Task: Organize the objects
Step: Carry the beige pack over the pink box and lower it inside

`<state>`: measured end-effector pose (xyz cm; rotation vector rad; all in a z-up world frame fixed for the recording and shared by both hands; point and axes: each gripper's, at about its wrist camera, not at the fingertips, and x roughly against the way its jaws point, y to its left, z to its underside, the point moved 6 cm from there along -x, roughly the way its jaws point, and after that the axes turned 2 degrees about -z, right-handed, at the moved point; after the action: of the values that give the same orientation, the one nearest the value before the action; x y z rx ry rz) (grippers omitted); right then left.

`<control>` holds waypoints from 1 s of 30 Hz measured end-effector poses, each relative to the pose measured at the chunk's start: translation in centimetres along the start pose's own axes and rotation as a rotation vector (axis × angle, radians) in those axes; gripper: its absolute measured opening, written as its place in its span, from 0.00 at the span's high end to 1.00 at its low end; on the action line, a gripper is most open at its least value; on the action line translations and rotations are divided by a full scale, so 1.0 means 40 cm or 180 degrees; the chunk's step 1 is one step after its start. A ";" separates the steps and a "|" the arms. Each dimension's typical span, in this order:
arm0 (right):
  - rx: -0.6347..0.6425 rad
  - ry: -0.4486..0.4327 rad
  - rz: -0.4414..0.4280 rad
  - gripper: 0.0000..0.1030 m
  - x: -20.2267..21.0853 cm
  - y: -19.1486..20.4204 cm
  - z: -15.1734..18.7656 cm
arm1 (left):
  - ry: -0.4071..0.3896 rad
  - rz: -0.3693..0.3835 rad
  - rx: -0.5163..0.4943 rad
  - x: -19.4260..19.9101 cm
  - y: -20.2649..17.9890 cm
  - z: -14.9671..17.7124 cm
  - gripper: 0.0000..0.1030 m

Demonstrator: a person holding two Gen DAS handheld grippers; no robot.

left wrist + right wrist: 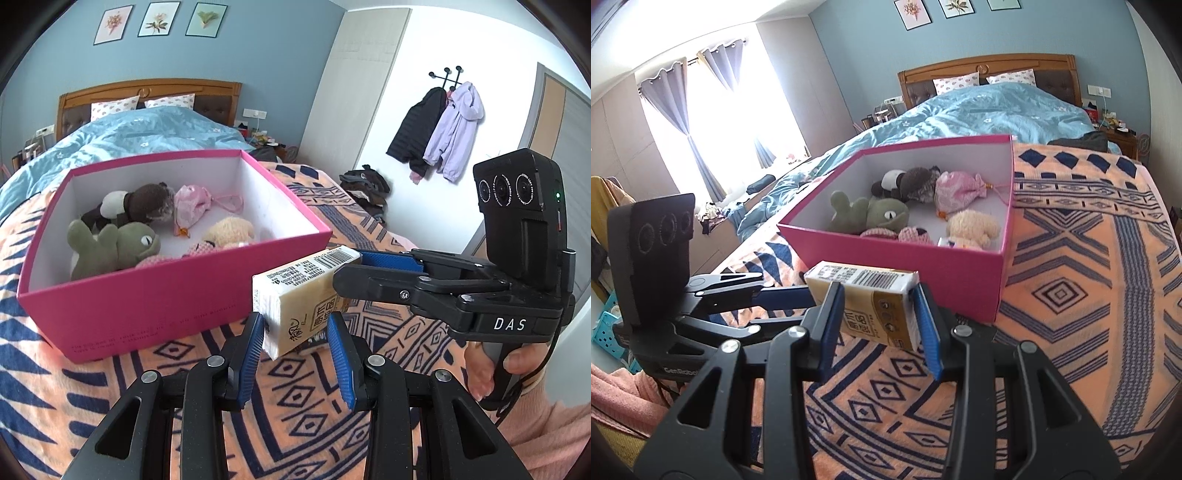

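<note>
Bedroom, patterned blanket — left view: our left gripper and right gripper each clamp an end of the tissue pack, beside the pink box of plush toys. Right view — pack pinched by our right gripper, before the box.

Both grippers are clamped on one tissue pack: left gripper pinching one end, right gripper the other, both angled down, meeting crosswise.

tissue pack print blurred, perhaps unreadable
</note>
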<state>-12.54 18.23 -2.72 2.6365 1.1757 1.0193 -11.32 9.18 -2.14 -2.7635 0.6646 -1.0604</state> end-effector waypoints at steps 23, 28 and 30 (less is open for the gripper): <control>0.0046 -0.0149 0.0019 0.59 0.009 -0.018 -0.080 | -0.0120 -0.0049 -0.0061 -0.007 0.018 -0.083 0.66; 0.0026 -0.0171 0.0010 0.59 0.005 -0.028 -0.097 | -0.0128 -0.0059 -0.0057 -0.013 0.022 -0.100 0.66; 0.0027 -0.0177 0.0024 0.59 0.003 -0.032 -0.102 | -0.0129 -0.0045 -0.0051 -0.016 0.024 -0.109 0.66</control>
<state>-15.78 18.45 0.09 2.6593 1.1622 0.9378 -14.95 8.85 0.49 -2.7995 0.6522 -1.0030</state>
